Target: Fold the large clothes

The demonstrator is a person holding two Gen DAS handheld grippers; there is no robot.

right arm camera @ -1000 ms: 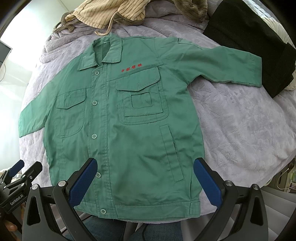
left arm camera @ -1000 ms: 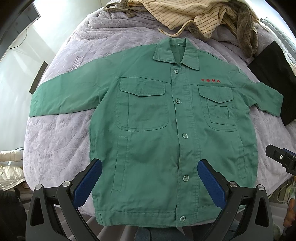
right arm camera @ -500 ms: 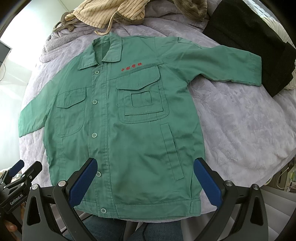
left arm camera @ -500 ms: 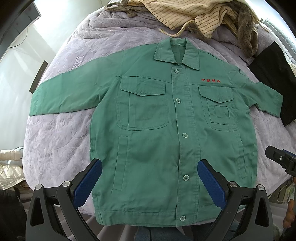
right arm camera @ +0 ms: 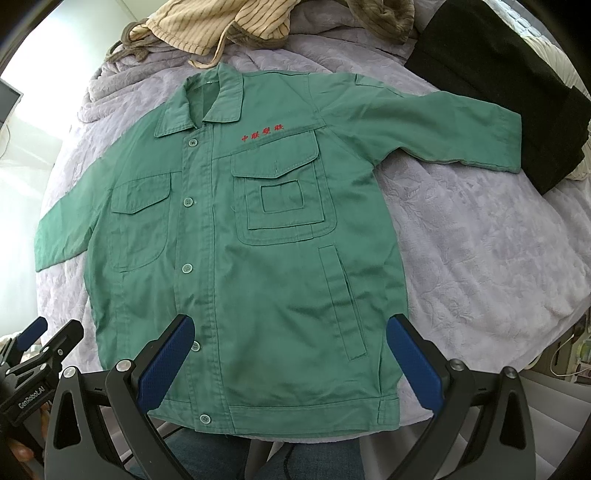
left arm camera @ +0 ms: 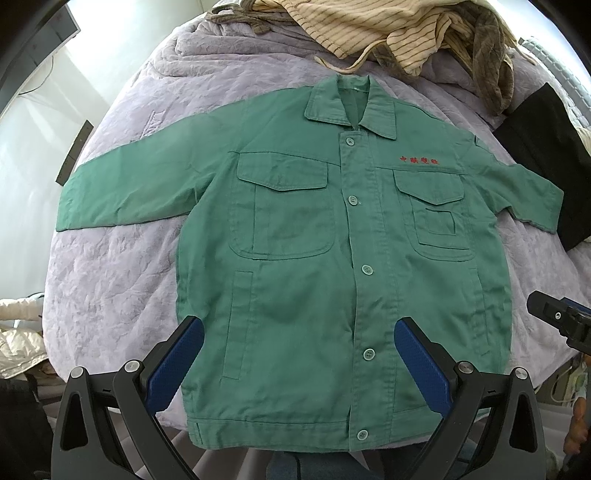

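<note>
Nothing shifted since before, both hand-held grippers spread, hovering above green jacket

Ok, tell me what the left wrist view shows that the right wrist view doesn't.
Only the left wrist view shows the white padded garment at its left edge and the right gripper. Only the right wrist view shows the left gripper and the white cable. Both show the green buttoned work jacket spread flat on the lilac quilt, the striped beige garment and the black folded cloth.
</note>
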